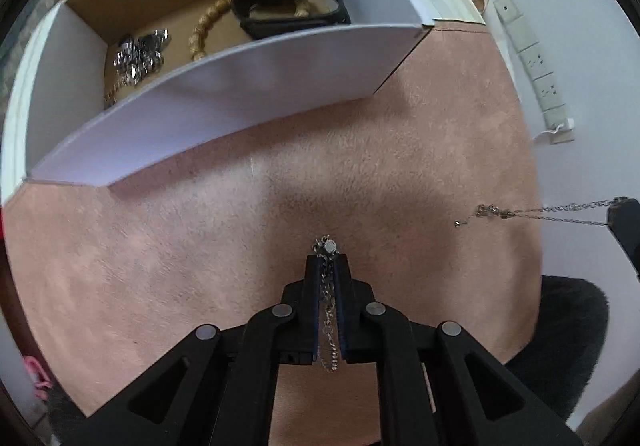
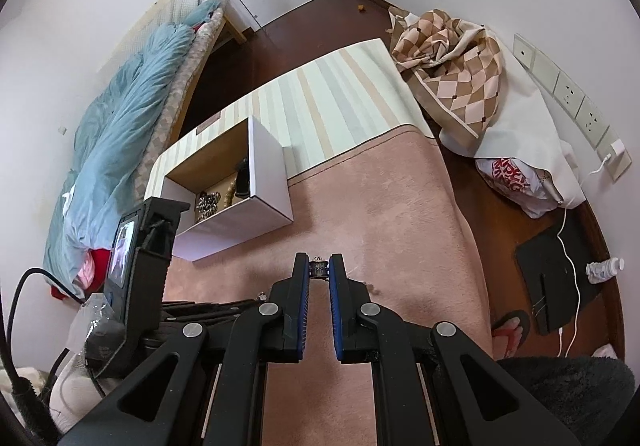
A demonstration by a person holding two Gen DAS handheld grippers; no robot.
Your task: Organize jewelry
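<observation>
Pink suede-like bench [image 1: 200, 266] | white open-topped cardboard box [image 1: 248, 85] far left, holding black watch [image 1: 288, 1], tan bead bracelet [image 1: 200, 33], silver link bracelet [image 1: 138, 55] | left tool [image 1: 327, 260] clamped on thin silver chain [image 1: 329, 330] | right tool [image 2: 319, 266] clamped on small dark metal charm [image 2: 319, 268], near centre.

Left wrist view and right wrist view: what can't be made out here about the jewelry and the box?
- Silver chain, left wrist view: the left gripper fingers cover most of its length.
- Necklace, left wrist view: its far end is cut off at the right edge.
- Small piece in the right gripper, right wrist view: too small to identify.
- Box contents, left wrist view: the front wall hides the near floor.
</observation>
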